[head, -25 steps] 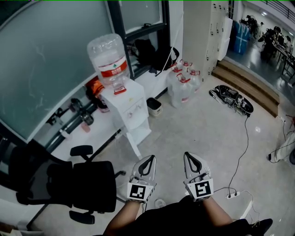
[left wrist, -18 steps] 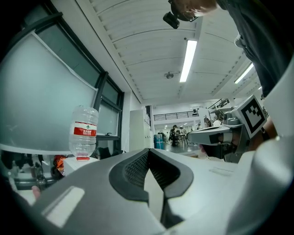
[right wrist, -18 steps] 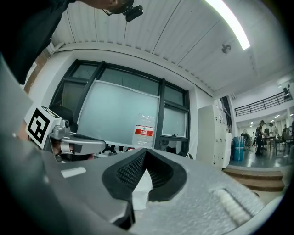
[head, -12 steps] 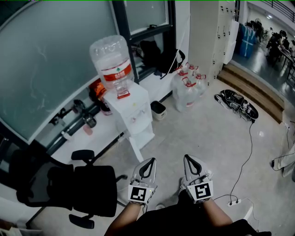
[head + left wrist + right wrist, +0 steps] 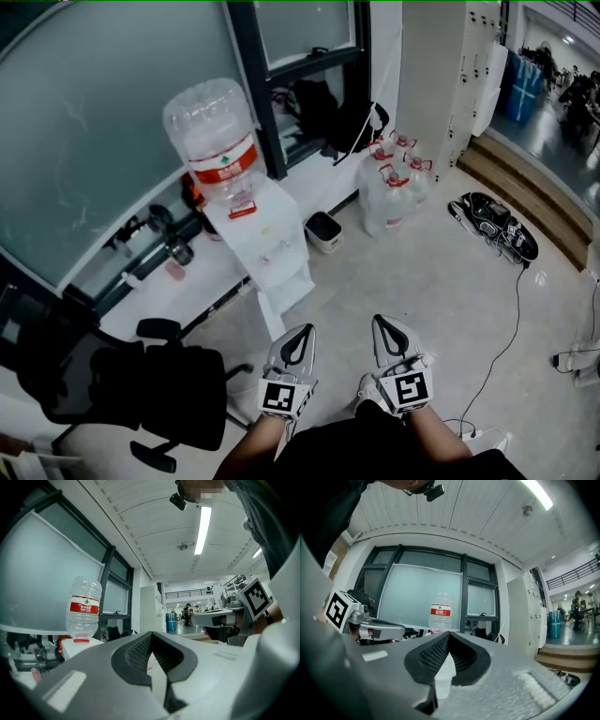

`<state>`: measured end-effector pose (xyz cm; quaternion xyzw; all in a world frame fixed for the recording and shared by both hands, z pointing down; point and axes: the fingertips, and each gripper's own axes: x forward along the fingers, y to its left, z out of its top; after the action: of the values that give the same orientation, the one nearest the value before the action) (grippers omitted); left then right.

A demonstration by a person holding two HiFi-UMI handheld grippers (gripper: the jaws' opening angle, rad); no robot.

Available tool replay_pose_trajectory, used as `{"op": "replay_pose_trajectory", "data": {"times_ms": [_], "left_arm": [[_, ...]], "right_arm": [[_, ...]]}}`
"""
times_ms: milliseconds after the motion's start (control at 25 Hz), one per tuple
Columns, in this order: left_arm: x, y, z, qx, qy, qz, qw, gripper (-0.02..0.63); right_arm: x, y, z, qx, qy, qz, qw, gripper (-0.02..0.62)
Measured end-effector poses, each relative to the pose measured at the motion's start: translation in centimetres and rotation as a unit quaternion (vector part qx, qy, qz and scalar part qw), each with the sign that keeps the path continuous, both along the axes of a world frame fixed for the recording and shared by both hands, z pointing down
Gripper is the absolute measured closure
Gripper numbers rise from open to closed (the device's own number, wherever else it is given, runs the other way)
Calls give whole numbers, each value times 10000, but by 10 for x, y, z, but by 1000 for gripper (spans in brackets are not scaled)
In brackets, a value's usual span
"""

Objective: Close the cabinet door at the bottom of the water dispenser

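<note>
Both pressed together: left hand-held gripper [image 5: 302,330], right hand-held gripper [image 5: 384,324]; open floor [image 5: 380,272] before water dispenser [image 5: 272,242].

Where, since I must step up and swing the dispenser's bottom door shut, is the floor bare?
Bare floor stretches right of the water dispenser, bordered by the spare bottles behind and the black equipment at right. Left is crowded: the office chair sits close to the open cabinet door, and a small bin stands beside the dispenser.
</note>
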<state>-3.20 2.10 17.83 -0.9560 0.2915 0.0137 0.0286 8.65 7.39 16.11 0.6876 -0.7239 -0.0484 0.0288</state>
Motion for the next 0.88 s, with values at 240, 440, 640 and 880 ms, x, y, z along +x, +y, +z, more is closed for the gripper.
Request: {"op": "replay_pose_trajectory", "data": {"times_ms": [240,440,640,880], "left_arm": [[42,-24,5,-117,-39,-250,9996,587],[64,-43,14,-167,-176,-419,9988,586],[81,-60,24,-247,-236,-711,9969,588],[81,-73,24,-343,-345,-1086,9929,586]], "right_arm": [[42,-26,10,-85,27,-267,9996,592],[69,-48,15,-133,69,-490,9987,592],[80,-68,28,-258,143,-854,9959,592],[80,-96,34,-327,83,-1343,9904,592]]}}
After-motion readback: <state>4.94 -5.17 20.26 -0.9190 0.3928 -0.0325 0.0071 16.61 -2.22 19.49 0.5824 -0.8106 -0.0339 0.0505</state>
